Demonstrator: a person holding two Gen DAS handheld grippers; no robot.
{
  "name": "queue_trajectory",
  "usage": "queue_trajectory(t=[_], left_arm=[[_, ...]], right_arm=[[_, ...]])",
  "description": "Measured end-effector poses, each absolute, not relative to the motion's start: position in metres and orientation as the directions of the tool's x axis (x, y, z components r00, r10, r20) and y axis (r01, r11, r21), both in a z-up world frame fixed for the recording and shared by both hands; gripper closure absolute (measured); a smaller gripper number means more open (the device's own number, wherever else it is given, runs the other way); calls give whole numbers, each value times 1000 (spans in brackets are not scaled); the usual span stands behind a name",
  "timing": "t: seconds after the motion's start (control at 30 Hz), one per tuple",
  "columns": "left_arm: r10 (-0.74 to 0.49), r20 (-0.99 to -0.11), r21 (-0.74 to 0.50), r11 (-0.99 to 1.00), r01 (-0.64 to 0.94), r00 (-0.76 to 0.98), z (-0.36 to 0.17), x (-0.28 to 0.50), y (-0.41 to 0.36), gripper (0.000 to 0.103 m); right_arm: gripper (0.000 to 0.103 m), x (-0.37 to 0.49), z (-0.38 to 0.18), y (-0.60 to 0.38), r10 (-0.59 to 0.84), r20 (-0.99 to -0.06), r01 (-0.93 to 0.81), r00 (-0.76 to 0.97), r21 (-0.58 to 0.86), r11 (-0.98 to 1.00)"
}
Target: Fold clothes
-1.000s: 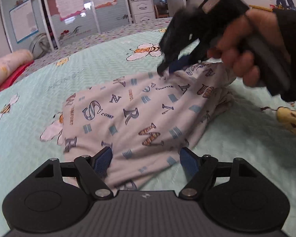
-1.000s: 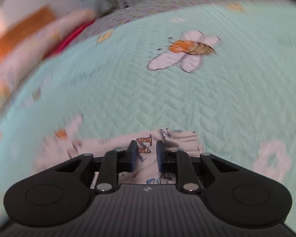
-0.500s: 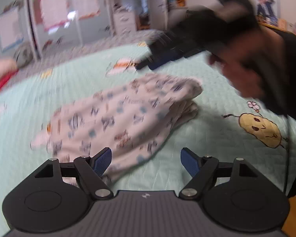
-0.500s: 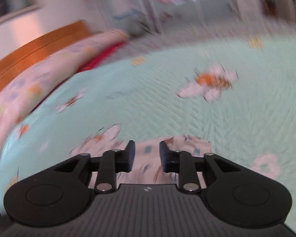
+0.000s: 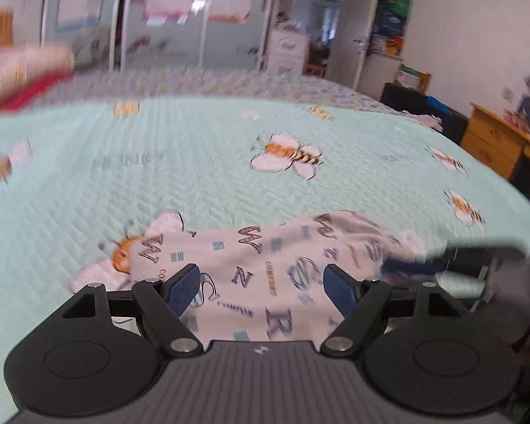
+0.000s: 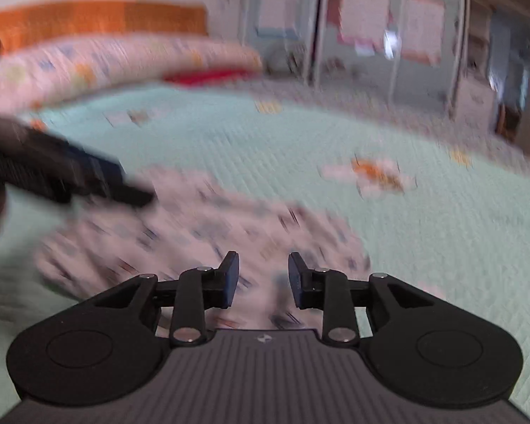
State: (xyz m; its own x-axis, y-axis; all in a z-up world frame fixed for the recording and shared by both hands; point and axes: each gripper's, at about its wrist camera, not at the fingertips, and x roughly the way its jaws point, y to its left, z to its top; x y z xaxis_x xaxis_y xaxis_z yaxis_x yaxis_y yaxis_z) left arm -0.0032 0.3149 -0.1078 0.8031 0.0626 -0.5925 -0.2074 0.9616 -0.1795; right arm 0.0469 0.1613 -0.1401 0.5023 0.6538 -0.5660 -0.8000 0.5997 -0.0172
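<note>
Mint quilted bed with the letter-print garment lying bunched, only partly folded, at 6 o'clock in both views, more folds and squaring left; left gripper spread wide, right gripper part-open, neither grasping cloth.

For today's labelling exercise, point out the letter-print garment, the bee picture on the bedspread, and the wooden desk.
letter-print garment (image 5: pixel 265 265): left wrist view, middle of the printed cloth.
bee picture (image 5: pixel 289 155): left wrist view, the striped body between the wings.
wooden desk (image 5: pixel 491 137): left wrist view, the drawer front.
</note>
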Motion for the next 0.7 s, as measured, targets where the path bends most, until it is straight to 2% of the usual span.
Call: queue_trajectory(t=[0.1,0.17,0.23,0.33,0.4,0.43,0.53,0.6,0.7], left_arm=[[80,-638,-206,941,-270,766,-128,18,333,24],[78,-648,-241,922,-302,757,-138,23,346,24],[92,-655,-265,902,-341,750,-148,23,357,24],[97,-651,-273,896,-351,753,-146,19,357,25],[99,-639,-272,899,-345,763,-135,11,353,25],[101,-618,-264,907,-327,780,-128,8,350,25],[101,-569,-220,937,-270,816,-111,6,345,24],[107,-596,-199,940,-275,796,-114,24,350,24],[115,-712,-183,922,-341,693,-142,57,369,24]], right_arm=[[72,65,-137,152,698,-553,-778,454,135,613],[69,68,-122,150,739,-501,-787,451,167,594],[64,78,-114,160,751,-486,-796,447,166,582],[64,109,-131,183,705,-557,-796,440,122,593],[72,130,-147,187,672,-607,-767,425,152,623],[72,134,-148,185,675,-608,-753,419,183,632],[70,121,-123,176,748,-522,-760,410,257,596],[68,116,-113,184,758,-519,-766,396,268,584],[68,132,-127,208,682,-628,-736,374,246,630]])
